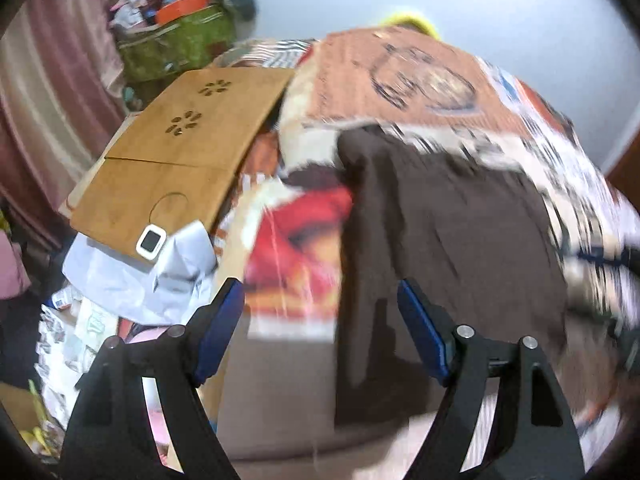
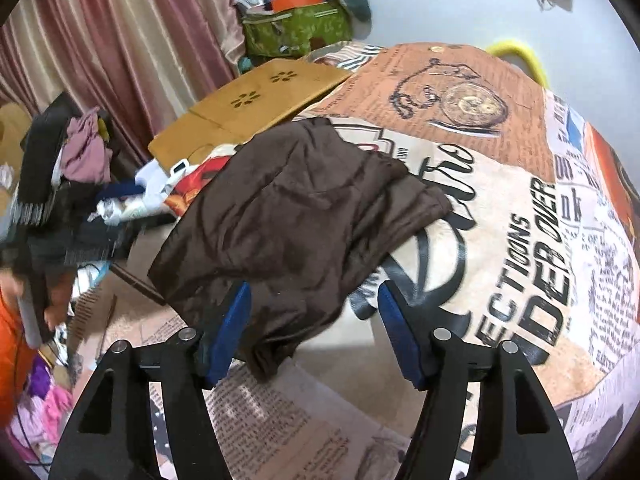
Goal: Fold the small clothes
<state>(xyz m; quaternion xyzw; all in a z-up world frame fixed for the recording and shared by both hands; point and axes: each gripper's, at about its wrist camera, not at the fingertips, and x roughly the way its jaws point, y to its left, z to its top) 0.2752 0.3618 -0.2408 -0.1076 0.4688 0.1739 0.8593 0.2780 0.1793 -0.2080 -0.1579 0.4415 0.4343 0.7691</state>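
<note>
A dark brown garment lies crumpled on a bed covered by a newspaper-print blanket. In the blurred left wrist view the same garment spreads ahead of the fingers. My left gripper is open and empty, over the garment's left edge. My right gripper is open and empty, its blue-padded fingers astride the garment's near edge, just above it.
A wooden lap table lies at the bed's far left, with a small white clock on it. A green bag with clutter stands behind it. Pink curtains hang on the left. Piled clothes lie beside the bed.
</note>
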